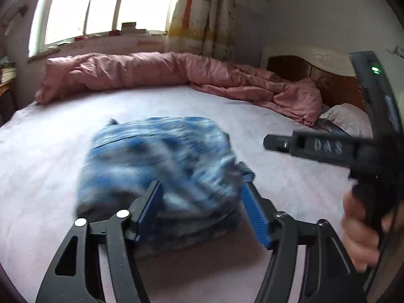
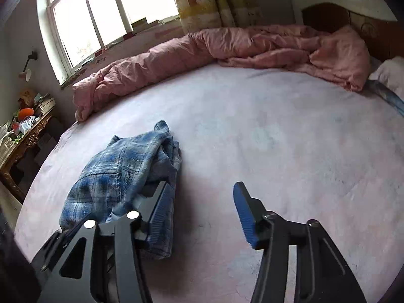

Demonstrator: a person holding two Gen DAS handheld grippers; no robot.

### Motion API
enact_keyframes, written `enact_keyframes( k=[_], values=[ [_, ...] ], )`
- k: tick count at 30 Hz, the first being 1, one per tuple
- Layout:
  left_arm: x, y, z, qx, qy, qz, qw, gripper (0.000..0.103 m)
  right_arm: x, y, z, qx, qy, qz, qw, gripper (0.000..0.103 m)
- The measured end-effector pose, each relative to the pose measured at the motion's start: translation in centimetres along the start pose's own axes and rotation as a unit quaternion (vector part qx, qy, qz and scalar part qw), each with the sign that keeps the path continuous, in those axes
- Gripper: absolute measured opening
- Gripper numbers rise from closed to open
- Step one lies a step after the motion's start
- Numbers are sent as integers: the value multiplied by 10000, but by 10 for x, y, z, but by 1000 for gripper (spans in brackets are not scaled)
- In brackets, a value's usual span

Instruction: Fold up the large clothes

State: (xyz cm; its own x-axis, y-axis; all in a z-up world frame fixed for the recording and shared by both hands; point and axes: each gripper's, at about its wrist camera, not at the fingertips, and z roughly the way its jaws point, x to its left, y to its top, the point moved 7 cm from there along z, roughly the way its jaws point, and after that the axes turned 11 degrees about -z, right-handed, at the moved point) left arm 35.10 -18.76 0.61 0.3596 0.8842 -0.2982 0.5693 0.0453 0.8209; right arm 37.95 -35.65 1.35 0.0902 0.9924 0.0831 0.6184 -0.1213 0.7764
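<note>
Shirt: the blue plaid shirt (image 1: pixel 161 166) lies folded into a thick bundle on the pale pink bed sheet (image 1: pixel 50 151), toward the near side of the bed; it is blurred in the left wrist view, sharp in the right one (image 2: pixel 121 174).
Left gripper: the left gripper (image 1: pixel 202 209) hangs right over the near edge of the bundle, fingers spread, the cloth showing between the blue pads (image 1: pixel 255 214) with no pinch on it.
Right gripper: the right gripper (image 2: pixel 202 212) is just beside the shirt, fingers apart, only bare sheet between them; its left finger overlaps the shirt's edge in the picture, contact unclear.
Hand: a hand (image 1: pixel 358 229) grips the right gripper's handle at the right edge of the left view.
Bedding: a crumpled pink duvet (image 2: pixel 227 48) runs along the far side under the window (image 2: pixel 101 12).
</note>
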Motion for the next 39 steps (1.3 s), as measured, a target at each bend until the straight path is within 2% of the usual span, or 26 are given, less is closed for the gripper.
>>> enact_keyframes(
  k=[1, 2, 5, 7, 8, 10, 11, 14, 16, 18, 20, 22, 24, 26, 29, 31, 34, 36, 39],
  values=[
    [6, -3, -7, -82, 40, -10, 10000, 69, 1, 0, 0, -29, 7, -15, 10000, 56],
    [14, -3, -12, -178, 115, -56, 9998, 75, 3, 0, 0, -48, 35, -19, 10000, 56],
    [43, 10, -31, -556, 132, -554, 9968, 90, 12, -2, 1, -35, 268, -126, 9996, 56],
    [62, 21, -39, -927, 515, -570, 9927, 90, 21, -2, 1, -90, 542, -144, 9984, 56],
    [69, 23, -42, -1076, 753, -496, 9901, 94, 27, -2, 1, -120, 727, -145, 9972, 56],
    [81, 27, -44, -1202, 1116, -234, 9862, 103, 39, -3, 2, -144, 1060, -169, 9941, 56],
    [86, 27, -43, -1207, 1187, -215, 9853, 103, 45, -5, 5, -117, 1206, -199, 9924, 56],
    [107, 24, -30, -955, 1198, -601, 9864, 103, 58, -10, 16, 61, 1205, -365, 9920, 56],
    [120, 23, -18, -702, 1131, -911, 9869, 103, 63, -16, 24, 184, 910, -558, 9941, 56],
    [129, 18, -11, -521, 931, -1229, 9867, 103, 62, -17, 25, 122, 506, -634, 9966, 56],
    [137, 15, -7, -429, 821, -1480, 9846, 103, 61, -15, 22, -55, 193, -735, 9971, 66],
    [136, 12, -7, -447, 789, -1544, 9838, 103, 61, -15, 21, -120, 154, -752, 9970, 70],
    [132, 11, -7, -484, 867, -1459, 9843, 103, 58, -15, 22, -129, 224, -667, 9974, 74],
    [127, 10, -8, -533, 970, -1350, 9846, 103, 57, -15, 24, -115, 390, -541, 9977, 87],
    [125, 9, -10, -568, 1103, -1296, 9838, 103, 56, -16, 29, -54, 779, -234, 9967, 88],
    [125, 8, -7, -490, 1038, -1343, 9843, 103, 56, -22, 39, 224, 885, -135, 9957, 88],
    [130, -1, 4, -103, 953, -1587, 9827, 103, 62, -33, 56, 754, 805, -408, 9931, 88],
    [136, -10, 13, 298, 1023, -1771, 9784, 103, 63, -36, 61, 916, 794, -528, 9912, 88],
    [141, -20, 19, 680, 1031, -2009, 9718, 103, 65, -40, 66, 1105, 899, -634, 9878, 88]
  ],
)
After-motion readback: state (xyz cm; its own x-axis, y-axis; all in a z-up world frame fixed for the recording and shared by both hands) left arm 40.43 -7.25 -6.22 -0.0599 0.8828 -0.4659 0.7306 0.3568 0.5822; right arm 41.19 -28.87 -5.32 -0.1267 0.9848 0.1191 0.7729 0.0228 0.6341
